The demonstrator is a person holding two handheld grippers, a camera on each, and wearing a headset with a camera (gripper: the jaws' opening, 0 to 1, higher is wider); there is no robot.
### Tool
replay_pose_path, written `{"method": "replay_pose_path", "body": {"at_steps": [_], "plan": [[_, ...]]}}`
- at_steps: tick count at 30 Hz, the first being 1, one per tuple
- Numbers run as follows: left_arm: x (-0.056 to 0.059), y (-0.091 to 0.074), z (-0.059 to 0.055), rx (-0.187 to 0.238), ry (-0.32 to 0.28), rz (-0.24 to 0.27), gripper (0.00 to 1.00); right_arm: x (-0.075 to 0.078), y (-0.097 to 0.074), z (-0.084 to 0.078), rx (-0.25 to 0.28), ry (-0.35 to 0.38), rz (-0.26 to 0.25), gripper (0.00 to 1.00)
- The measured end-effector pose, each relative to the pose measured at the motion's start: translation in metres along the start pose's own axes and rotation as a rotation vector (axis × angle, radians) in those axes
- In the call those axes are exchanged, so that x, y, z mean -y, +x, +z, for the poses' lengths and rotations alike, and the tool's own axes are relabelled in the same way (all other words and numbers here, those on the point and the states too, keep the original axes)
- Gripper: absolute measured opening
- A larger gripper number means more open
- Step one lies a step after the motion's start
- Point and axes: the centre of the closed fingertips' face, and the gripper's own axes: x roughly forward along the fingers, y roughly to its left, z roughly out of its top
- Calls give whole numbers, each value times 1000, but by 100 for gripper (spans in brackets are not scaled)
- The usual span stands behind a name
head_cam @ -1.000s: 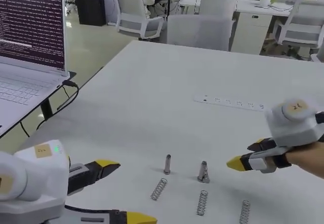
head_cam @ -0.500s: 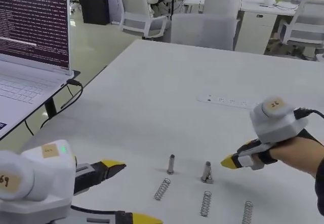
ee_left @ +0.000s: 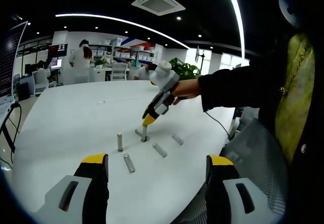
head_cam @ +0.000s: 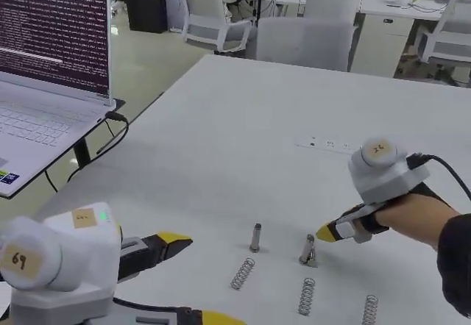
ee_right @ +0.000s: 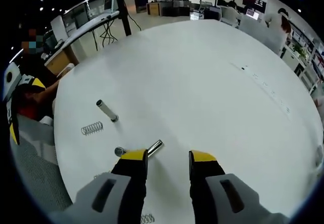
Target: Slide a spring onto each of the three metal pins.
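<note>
**ENTRY: pins and springs, status now**

1. right gripper (head_cam: 325, 232): brought in over the last sec. from well right of the pins to just beside the second pin (head_cam: 307, 250), which stands. Jaws are parted a little, nothing held. In the right gripper view a third pin (ee_right: 154, 146) is seen lying flat on the bench (head_cam: 243, 119), close by one jaw tip.
2. left gripper (head_cam: 193, 277): kept low at the near-left of the bench. Jaws are spread wide, nothing held. Pos. unchanged.
3. first pin (head_cam: 255, 237): upright, bare, apart from both grippers.
4. left spring (head_cam: 242, 273), middle spring (head_cam: 307, 296), right spring (head_cam: 369, 309): all lying flat in a row, nearer the person than the pins. None shifted, none touched.

Assessment: 0 of 3 springs fitted. The approach is judged to be aimed at the pin pair, prob. so that a pin can be righted or steadied before a spring is fetched. Threading not yet begun.
</note>
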Motion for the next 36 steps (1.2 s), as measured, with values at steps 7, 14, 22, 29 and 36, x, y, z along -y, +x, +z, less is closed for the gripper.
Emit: {"method": "replay_pose_path", "body": {"at_steps": [7,14,22,29,36], "plan": [[-2,-1,0,3,-6,3,75,-5,13,-2,-41,-2,23,27],[-4,0,-1,6,-17,7,75,-4,20,-3,-65,1,7,26],[-4,1,-2,6,-23,4,74,-2,26,-1,-77,-18,-20,26],[-4,1,-3,5,-26,4,74,-4,31,0,-87,-47,-24,27],[-4,1,-3,6,-29,5,73,-2,31,-3,-97,-57,-26,27]]}}
